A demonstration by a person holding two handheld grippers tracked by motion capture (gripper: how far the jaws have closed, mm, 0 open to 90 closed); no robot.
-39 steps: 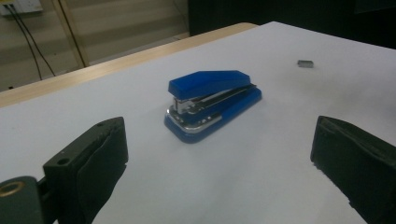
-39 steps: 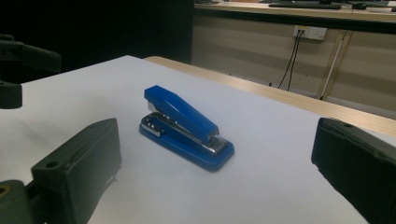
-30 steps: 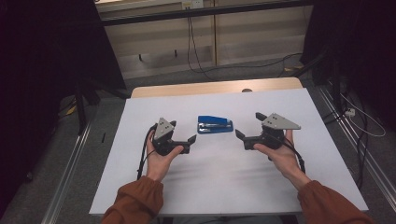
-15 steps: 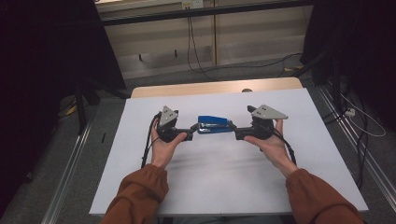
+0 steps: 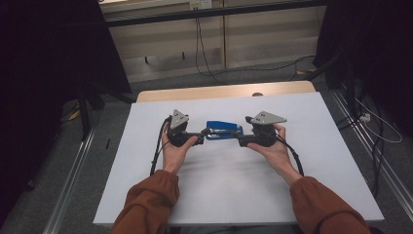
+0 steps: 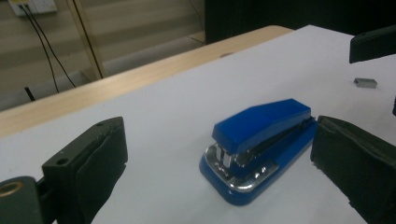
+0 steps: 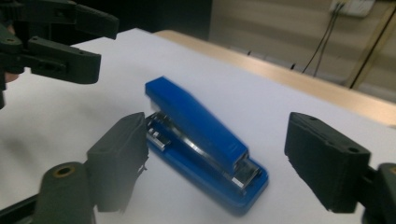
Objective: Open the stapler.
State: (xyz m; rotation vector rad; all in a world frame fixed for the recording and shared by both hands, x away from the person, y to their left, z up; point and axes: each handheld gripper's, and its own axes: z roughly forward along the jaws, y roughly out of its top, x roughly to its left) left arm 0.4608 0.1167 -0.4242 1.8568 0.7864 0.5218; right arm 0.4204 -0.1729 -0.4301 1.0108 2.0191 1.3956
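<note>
A blue stapler (image 5: 223, 130) lies on the white tabletop (image 5: 234, 195), between my two grippers. My left gripper (image 5: 199, 132) reaches in from its left. In the left gripper view its jaws stand open on either side of the stapler (image 6: 259, 144), and the right pad (image 6: 355, 172) is close to the stapler's far end. My right gripper (image 5: 242, 139) comes in from the right. Its jaws have just been closing, with the stapler (image 7: 201, 130) between them. Its left pad (image 7: 121, 154) is at the stapler's side and its right pad (image 7: 322, 158) stands well off.
A small grey strip (image 6: 364, 82) lies on the white top beyond the stapler. A wooden table edge (image 5: 224, 91) runs along the far side. Cables and metal rails (image 5: 73, 175) lie on the floor around the table.
Both hands have moved inward toward the stapler from its two sides. The jaws of each gripper now straddle it. The stapler has not moved.
</note>
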